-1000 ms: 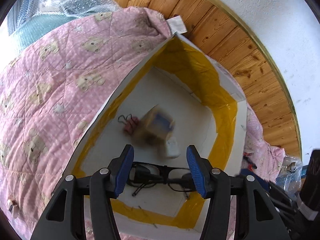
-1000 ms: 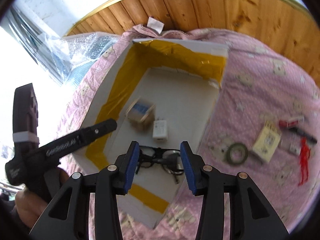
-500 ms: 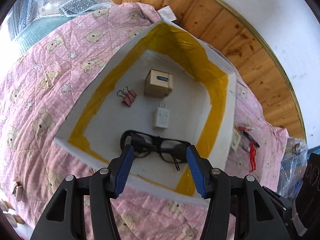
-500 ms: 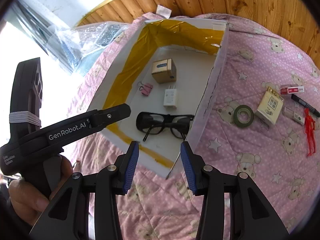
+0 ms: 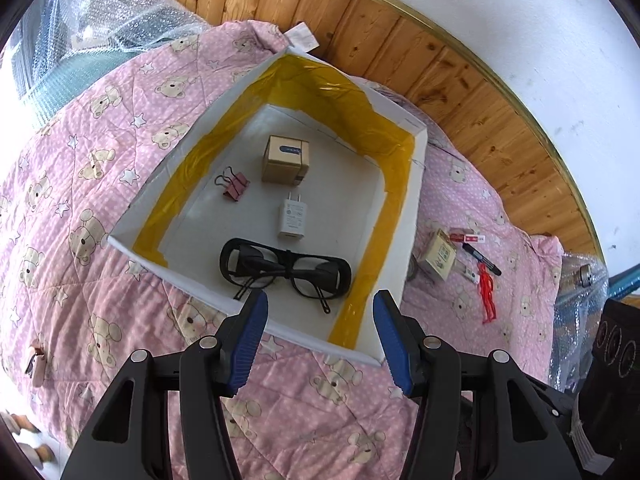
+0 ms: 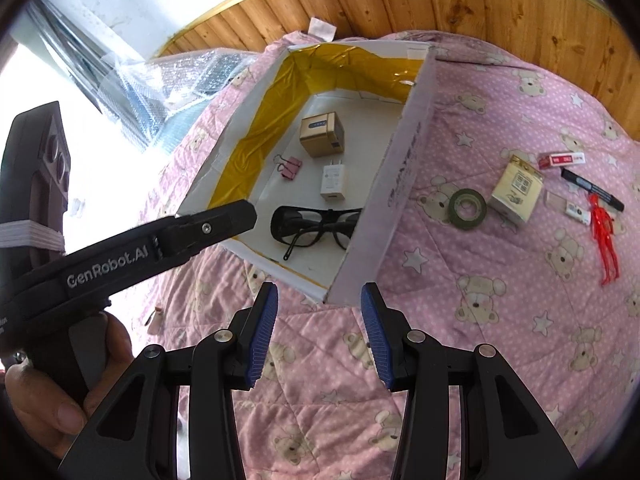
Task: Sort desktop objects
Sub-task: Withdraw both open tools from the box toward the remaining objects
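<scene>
Both hand-held grippers are spread and empty: my left hand-held gripper [image 5: 320, 312] hangs over the near edge of the box [image 5: 416, 184], and my right hand-held gripper [image 6: 318, 302] hangs over the box's near right corner, above the quilt [image 6: 480, 340]. From the right wrist view I also see the left tool's black body reaching in from the left, gripped by a hand [image 6: 52, 396].

I count one box, white with yellow tape lining its inner walls, sitting on the pink bear-print quilt. Four things lie inside it: one pair of black glasses [image 5: 286, 270] nearest me, one white charger [image 5: 293, 216] just beyond them, one pink binder clip [image 5: 234, 188] to the left, and one small brown carton [image 5: 285, 159] farthest in. None of them touch each other.

On the quilt to the right of the box I count six loose things: one green tape roll [image 6: 467, 209] closest to the box wall, one cream packet [image 6: 517, 188] just beside it, one red-and-white pack [image 6: 562, 159] farther off, one black marker [image 6: 592, 190], one small clear piece [image 6: 567, 208] near the marker, and one red plastic figure [image 6: 606, 246] at the far right.

Behind the quilt runs wood panelling [image 5: 460, 76], with bubble wrap [image 5: 120, 16] heaped at the far left.
</scene>
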### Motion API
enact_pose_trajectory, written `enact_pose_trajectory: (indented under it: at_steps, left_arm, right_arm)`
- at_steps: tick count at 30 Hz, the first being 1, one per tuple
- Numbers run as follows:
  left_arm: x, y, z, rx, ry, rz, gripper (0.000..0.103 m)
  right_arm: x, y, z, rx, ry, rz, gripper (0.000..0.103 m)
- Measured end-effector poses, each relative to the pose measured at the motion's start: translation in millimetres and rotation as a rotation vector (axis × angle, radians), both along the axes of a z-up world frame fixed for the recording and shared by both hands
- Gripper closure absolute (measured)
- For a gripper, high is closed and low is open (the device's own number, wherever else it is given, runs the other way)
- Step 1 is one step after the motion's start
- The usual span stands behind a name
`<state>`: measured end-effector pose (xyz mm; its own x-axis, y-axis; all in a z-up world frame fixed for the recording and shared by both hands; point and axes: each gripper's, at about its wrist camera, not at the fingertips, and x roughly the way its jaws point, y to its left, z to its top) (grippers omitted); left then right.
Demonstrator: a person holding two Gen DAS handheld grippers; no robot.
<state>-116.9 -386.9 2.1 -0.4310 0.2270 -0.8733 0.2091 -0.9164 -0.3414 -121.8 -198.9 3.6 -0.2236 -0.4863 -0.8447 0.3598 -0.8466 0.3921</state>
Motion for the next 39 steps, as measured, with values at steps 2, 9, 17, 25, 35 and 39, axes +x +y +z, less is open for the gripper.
enact_pose_trajectory:
  at_steps: [2, 9, 17, 25, 35, 39]
  left_arm:
    - [2.4, 4.2, 1.5, 0.000, 0.000, -0.011, 0.047]
    - [5.5, 14.4, 6.9, -0.008, 0.006, -0.037, 0.047]
    - [5.7, 20.0, 1.7, 0.000, -0.017, -0.045, 0.046]
    - [-8.2, 54.3, -0.2, -0.012, -0.037, -0.121, 0.046]
    - [-42.2, 108.0, -4.8, 0.000, -0.052, -0.235, 0.046]
    - [-55.5, 129.2, -10.7, 0.009, -0.061, -0.277, 0.046]
  right_arm:
    - [2.1, 5.3, 1.0, -0.005, 0.001, -0.015, 0.057]
    - [5.9, 24.4, -7.0, -0.029, -0.031, -0.077, 0.057]
    - [9.0, 36.6, -27.0, -0.039, -0.097, -0.093, 0.056]
    - [0.8, 58.8, -41.6, -0.072, -0.126, -0.148, 0.056]
    - [-25.4, 113.1, -65.6, -0.109, -0.172, -0.295, 0.053]
    - [-35.6, 135.5, -75.4, -0.105, -0.188, -0.346, 0.053]
